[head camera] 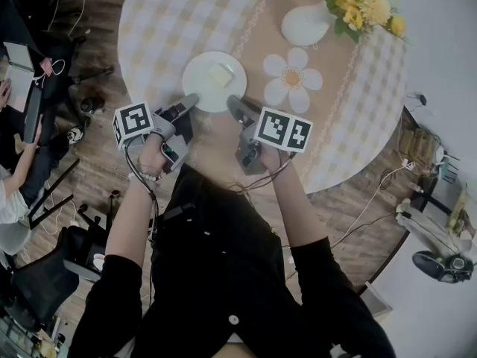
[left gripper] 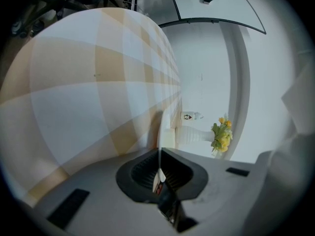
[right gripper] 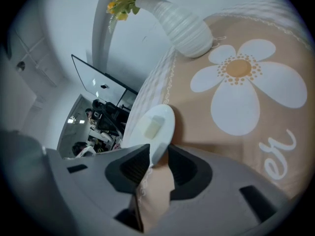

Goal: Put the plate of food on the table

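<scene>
A white plate (head camera: 203, 86) carrying a pale square piece of food (head camera: 219, 74) is at the near side of the round table (head camera: 164, 21) with its checked cloth. My left gripper (head camera: 192, 101) is shut on the plate's left rim. In the left gripper view the plate (left gripper: 160, 132) shows edge-on between the closed jaws of the left gripper (left gripper: 160, 173). My right gripper (head camera: 232, 103) is shut on the right rim; in its view the plate (right gripper: 165, 132) and food (right gripper: 153, 127) sit just beyond the right gripper (right gripper: 158, 160). The plate is close over the cloth; contact cannot be told.
A white vase (head camera: 305, 24) of yellow flowers (head camera: 361, 2) stands at the table's far right, with a daisy-shaped mat (head camera: 293, 77) just right of the plate. Office chairs and a seated person (head camera: 11, 192) are on the wooden floor to the left; cables (head camera: 373, 200) lie to the right.
</scene>
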Available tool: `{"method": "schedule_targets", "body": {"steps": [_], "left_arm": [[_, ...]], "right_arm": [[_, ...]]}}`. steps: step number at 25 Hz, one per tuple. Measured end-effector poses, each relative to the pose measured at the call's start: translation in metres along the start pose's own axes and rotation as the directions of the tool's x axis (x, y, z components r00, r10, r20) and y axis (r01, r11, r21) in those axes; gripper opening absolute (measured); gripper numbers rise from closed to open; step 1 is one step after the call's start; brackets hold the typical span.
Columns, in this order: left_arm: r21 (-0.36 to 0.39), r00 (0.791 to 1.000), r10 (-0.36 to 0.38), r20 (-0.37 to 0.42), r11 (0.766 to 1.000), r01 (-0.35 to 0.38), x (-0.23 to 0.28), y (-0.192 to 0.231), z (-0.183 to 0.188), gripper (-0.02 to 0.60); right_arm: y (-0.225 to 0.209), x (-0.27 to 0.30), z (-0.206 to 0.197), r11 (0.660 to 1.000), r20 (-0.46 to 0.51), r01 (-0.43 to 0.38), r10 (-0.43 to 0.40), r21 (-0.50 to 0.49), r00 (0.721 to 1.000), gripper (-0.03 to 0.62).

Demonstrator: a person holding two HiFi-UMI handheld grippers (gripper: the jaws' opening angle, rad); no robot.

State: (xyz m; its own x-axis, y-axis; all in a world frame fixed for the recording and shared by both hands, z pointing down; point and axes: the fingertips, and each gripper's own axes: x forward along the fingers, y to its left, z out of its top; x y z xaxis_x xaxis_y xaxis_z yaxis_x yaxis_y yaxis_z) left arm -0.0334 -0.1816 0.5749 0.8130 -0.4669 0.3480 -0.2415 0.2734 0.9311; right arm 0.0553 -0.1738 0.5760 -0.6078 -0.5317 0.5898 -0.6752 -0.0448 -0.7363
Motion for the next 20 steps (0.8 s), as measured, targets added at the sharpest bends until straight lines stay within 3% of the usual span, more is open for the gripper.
{"method": "schedule_targets", "body": {"steps": [5,7,8,10,13,16,20], "left_arm": [[-0.001,1.000,-0.007,0.002,1.000,0.007,0.000,0.001,0.000,0.009],[-0.010,1.000,-0.013,0.002,1.000,0.013,0.001,0.003,0.000,0.009],[-0.012,1.000,-0.011,0.001,1.000,0.011,0.001,0.004,0.000,0.009],[-0.007,1.000,-0.016,0.000,1.000,0.016,0.002,0.004,0.000,0.009],[-0.012,1.000,-0.017,0.000,1.000,0.017,0.001,0.002,0.000,0.009],[-0.019,1.000,-0.020,-0.004,1.000,0.020,0.001,0.003,0.000,0.009],[-0.018,1.000,-0.027,-0.006,0.999,0.027,0.002,0.004,0.000,0.009]], "right_arm": [[0.006,-0.008,-0.019,0.990,-0.083,-0.026,0.014,-0.141,0.996,0.095],[0.012,-0.012,-0.028,0.958,-0.122,-0.032,-0.003,-0.284,0.992,0.094],[0.015,-0.014,-0.033,0.920,-0.138,-0.025,-0.032,-0.392,0.990,0.094],[0.021,-0.017,-0.040,0.780,-0.136,0.006,-0.117,-0.626,0.984,0.089],[0.035,-0.017,-0.043,0.490,-0.069,0.046,-0.214,-0.870,0.974,0.077],[0.041,-0.014,-0.043,0.219,0.017,0.079,-0.273,-0.972,0.962,0.073],[0.040,-0.007,-0.044,-0.071,0.095,0.076,-0.321,-0.995,0.942,0.052]]}}
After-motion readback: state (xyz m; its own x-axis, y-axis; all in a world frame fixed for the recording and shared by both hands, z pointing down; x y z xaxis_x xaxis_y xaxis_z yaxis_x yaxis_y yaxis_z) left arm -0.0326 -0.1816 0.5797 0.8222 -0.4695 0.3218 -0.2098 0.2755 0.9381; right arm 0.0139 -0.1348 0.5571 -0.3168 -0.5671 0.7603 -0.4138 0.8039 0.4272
